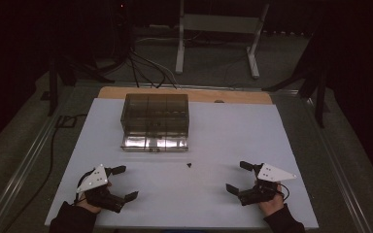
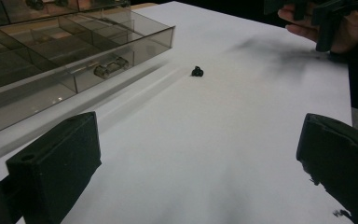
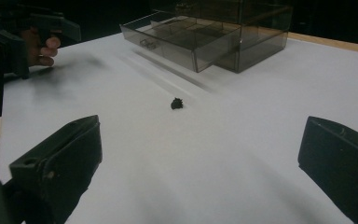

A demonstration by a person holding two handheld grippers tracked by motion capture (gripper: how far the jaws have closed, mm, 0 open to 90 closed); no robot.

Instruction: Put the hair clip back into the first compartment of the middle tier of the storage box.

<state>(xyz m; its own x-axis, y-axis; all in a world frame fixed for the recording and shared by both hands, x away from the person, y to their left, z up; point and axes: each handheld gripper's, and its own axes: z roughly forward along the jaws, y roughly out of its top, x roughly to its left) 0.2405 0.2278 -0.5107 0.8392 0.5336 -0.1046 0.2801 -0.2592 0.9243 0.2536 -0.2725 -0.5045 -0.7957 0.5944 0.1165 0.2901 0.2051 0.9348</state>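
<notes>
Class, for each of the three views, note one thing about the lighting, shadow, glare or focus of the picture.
High view: dim overall, surroundings nearly black, with glare on the front of the smoky plastic drawer box. Left gripper view: the left tongs are soft in the foreground; a dark shadow lies under the other hand. Right gripper view: the small black part casts almost no shadow on the white sheet.

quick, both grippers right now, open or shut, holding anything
Left gripper: open, jaws wide apart, holding nothing.
Right gripper: open, jaws wide apart, holding nothing.
</notes>
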